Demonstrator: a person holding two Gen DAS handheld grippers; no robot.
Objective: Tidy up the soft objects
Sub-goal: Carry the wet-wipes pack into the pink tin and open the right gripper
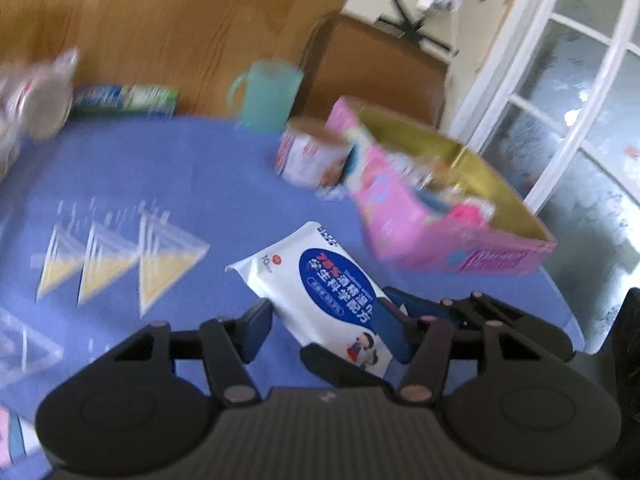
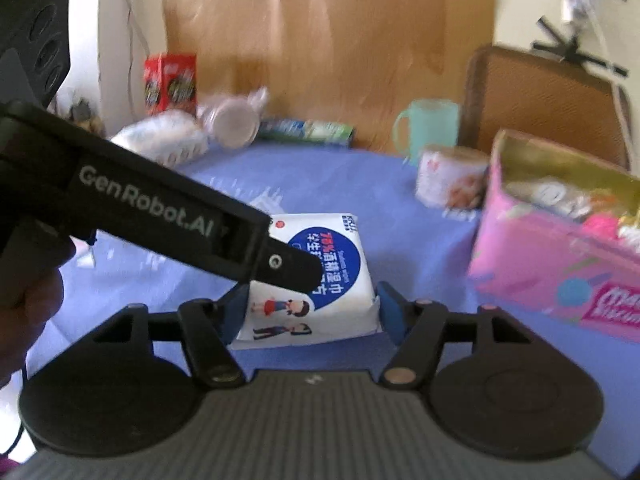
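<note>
A white wet-wipes pack with a blue label sits between both grippers above the blue tablecloth. My left gripper has its fingers on either side of the pack's near end. My right gripper is shut on the pack's lower edge. The left gripper's finger crosses over the pack in the right wrist view. A pink open box with soft packets inside stands to the right.
A tissue roll and a teal cup stand beyond the pack. A toothpaste box, a plastic-wrapped pack and a red box line the far edge. A brown chair stands behind.
</note>
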